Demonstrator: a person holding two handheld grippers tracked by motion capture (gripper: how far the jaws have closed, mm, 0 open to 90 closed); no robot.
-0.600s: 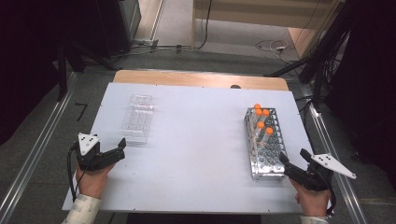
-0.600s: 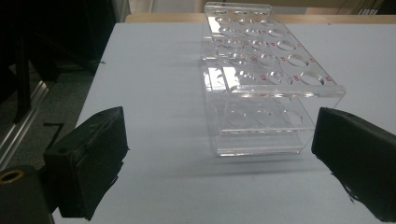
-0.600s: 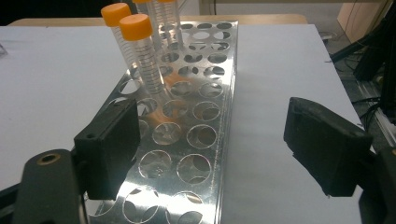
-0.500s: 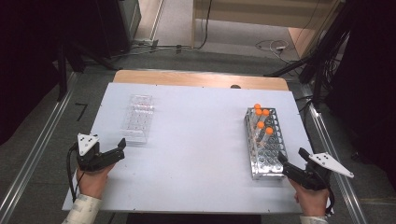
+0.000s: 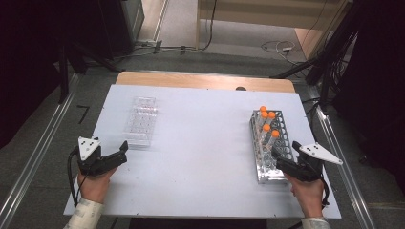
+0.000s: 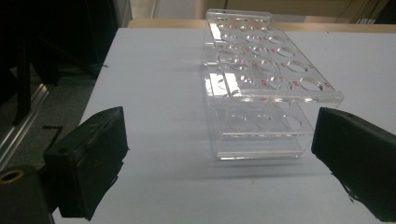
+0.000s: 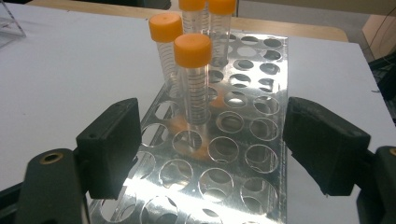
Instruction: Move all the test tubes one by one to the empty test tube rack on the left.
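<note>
The right claw (image 5: 286, 164) has crept a little further in over the near end of the metal rack (image 5: 286, 143) since a moment ago, and its grey plate has swung with the hand. It hangs with its jaws spread wide and nothing between them. From its own camera the nearest orange-capped tube (image 7: 194, 79) stands upright straight ahead, in a hole just beyond the jaw tips, with another tube (image 7: 166, 51) just behind it and two more further back in the rack.

The left claw (image 5: 117, 155) has not budged. It rests low over the desk (image 5: 200, 129) at the near left, jaws wide apart and holding nothing, pointed at the clear plastic rack (image 6: 261, 88), which sits just beyond its tips with all its holes bare.

I read that small advance on the right as lining up for a pick. The closest tube looks like the one to be lifted, most likely bound for the clear rack across the desk. Nothing is gripped yet, so the transfer has not begun. The claw needs to go forward and straddle that tube without knocking its neighbour.
</note>
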